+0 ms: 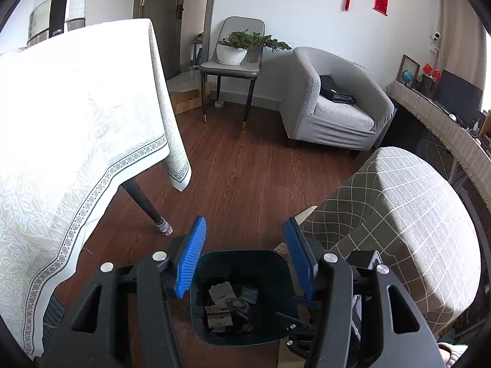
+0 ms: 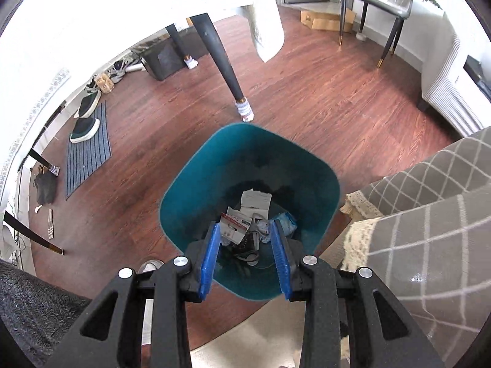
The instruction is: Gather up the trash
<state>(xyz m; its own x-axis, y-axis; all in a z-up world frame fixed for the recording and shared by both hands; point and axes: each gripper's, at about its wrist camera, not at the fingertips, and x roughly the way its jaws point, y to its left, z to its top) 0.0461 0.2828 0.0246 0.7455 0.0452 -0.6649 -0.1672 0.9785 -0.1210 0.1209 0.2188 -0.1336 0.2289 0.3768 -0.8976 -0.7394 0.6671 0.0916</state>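
Observation:
A teal trash bin point(image 2: 245, 153) stands on the wooden floor right under my right gripper point(image 2: 245, 224). The blue pads are open with nothing between them. At the bottom of the bin lie white paper point(image 2: 256, 199), a red and white packet point(image 2: 234, 227) and a bluish wrapper point(image 2: 287, 222). In the left wrist view the same bin point(image 1: 239, 254) sits below my left gripper point(image 1: 245, 220), which hangs open and empty above its near rim. Crumpled trash point(image 1: 224, 294) shows inside.
A table with a white cloth point(image 1: 76, 122) stands to the left, its dark leg point(image 2: 221, 58) just beyond the bin. A checked sofa point(image 1: 399, 214) crowds the right side. Farther back are a grey armchair point(image 1: 337, 101) and a chair with a plant point(image 1: 233, 61). Shoes and a striped mat point(image 2: 87, 153) lie at the left.

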